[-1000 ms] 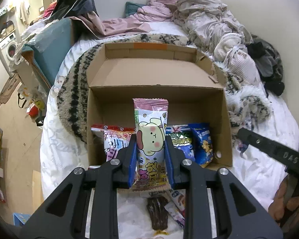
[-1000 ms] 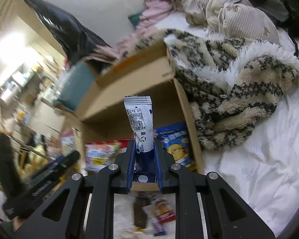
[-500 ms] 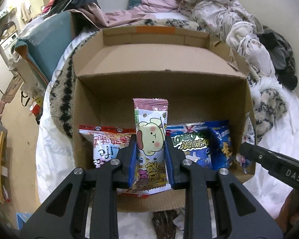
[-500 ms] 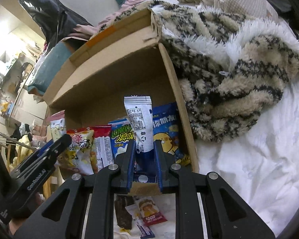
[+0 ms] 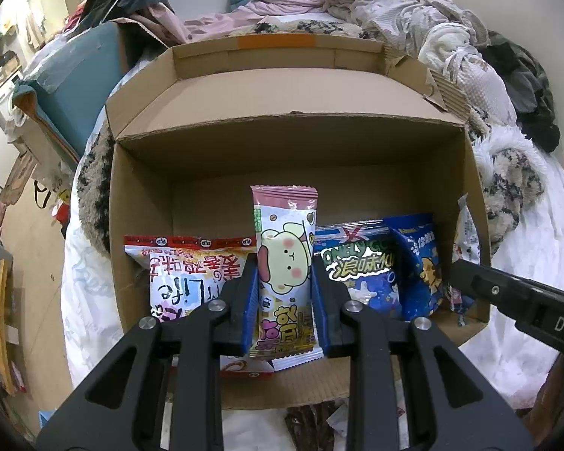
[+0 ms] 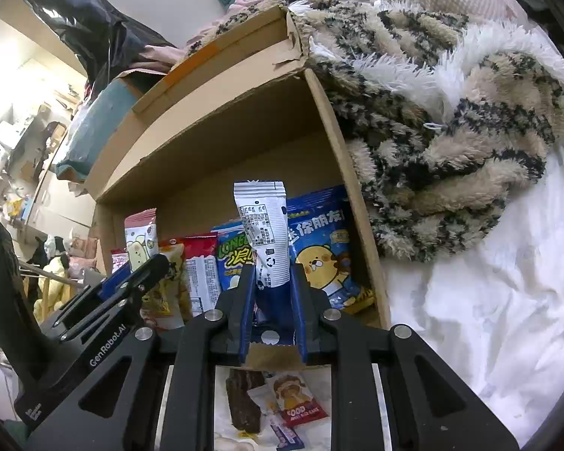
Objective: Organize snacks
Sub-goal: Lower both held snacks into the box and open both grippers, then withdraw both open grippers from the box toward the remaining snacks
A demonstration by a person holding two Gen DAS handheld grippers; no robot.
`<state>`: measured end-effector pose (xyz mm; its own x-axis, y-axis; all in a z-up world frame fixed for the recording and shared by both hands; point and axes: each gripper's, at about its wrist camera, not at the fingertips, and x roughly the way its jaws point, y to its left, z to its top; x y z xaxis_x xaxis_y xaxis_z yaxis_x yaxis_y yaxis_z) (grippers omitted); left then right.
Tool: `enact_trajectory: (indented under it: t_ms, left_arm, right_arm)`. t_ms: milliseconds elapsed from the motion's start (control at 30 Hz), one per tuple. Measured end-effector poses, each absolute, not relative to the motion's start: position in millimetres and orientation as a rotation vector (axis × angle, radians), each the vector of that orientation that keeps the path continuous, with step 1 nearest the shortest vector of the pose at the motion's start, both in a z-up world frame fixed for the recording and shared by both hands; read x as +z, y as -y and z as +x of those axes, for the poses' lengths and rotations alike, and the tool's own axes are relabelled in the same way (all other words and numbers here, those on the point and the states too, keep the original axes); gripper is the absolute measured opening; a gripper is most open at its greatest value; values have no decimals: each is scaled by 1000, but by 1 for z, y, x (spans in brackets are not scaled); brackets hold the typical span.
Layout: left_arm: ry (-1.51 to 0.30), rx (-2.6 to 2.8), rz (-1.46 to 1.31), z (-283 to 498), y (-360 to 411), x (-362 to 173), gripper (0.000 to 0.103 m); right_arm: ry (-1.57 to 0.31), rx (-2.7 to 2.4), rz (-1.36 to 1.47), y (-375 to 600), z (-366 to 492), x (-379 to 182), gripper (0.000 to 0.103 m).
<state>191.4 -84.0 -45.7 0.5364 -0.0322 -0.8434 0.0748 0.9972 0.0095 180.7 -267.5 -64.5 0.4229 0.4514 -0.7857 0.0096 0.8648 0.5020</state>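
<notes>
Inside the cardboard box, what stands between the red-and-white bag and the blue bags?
In the left wrist view, the pink bear-print packet, clamped in the left claw.

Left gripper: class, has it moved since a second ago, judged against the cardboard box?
Yes. The left gripper, shut on the pink packet, has closed in on the box, which now looms larger; the packet hangs inside its opening.
</notes>
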Motion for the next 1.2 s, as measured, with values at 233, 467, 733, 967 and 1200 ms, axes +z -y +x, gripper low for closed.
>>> enact_trajectory:
  t_ms: [233, 467, 733, 967, 1200]
  left_arm:
    - [-1006, -57, 45, 189, 82, -44, 25]
    - [-966, -83, 63, 181, 83, -31, 69]
    - [-951, -58, 62, 178, 77, -19, 79]
    - [-931, -49, 90, 168, 68, -8, 79]
    - [-922, -31, 78, 152, 54, 1, 79]
  right_arm:
    - [-1092, 261, 452, 270, 179, -62, 21]
    - [-1087, 255, 486, 277, 181, -61, 23]
    - [-1049, 245, 538, 288, 178, -53, 65]
    - [-1037, 262, 525, 288, 176, -45, 65]
    - [-1019, 256, 521, 292, 164, -37, 65]
